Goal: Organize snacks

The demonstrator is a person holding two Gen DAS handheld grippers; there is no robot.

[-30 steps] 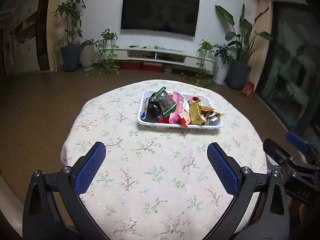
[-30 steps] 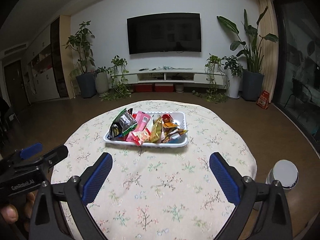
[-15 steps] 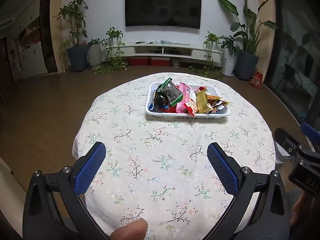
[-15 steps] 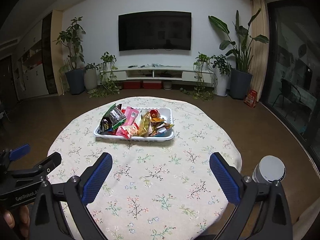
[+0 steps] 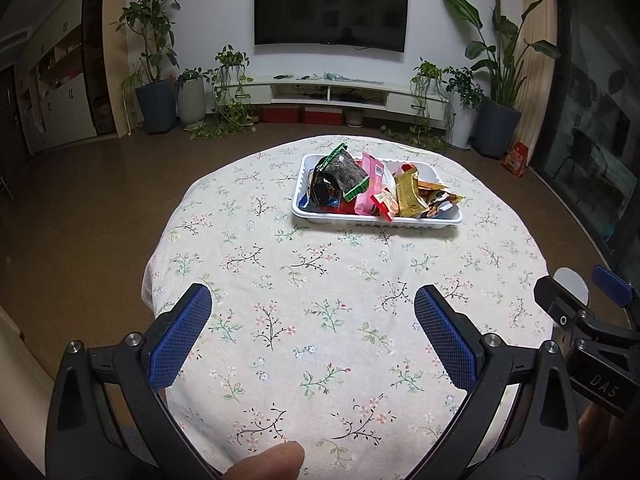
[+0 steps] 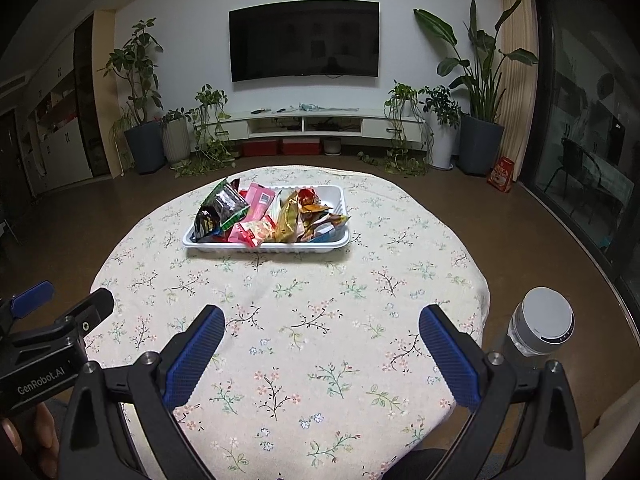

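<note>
A white tray (image 5: 316,216) (image 6: 200,245) sits toward the far side of a round table with a floral cloth (image 5: 320,300) (image 6: 320,312). It is heaped with snack packets: a dark green-edged bag (image 5: 338,178) (image 6: 218,212), a pink packet (image 5: 372,184) (image 6: 256,208), a gold packet (image 5: 408,196) (image 6: 288,224) and several more. My left gripper (image 5: 312,320) hovers open over the near part of the table, holding nothing. My right gripper (image 6: 322,338) is open too and also holds nothing. Both are well short of the tray.
A grey-capped cylinder (image 6: 540,326) (image 5: 572,280) stands just off the table's right edge. A fingertip (image 5: 266,460) shows at the bottom of the left wrist view. Behind the table are brown floor, potted plants, a low white TV bench (image 6: 320,124) and a wall TV.
Both grippers have drawn back and risen from the table, so the tray looks farther off and more of the cloth shows. Both have stayed open.
</note>
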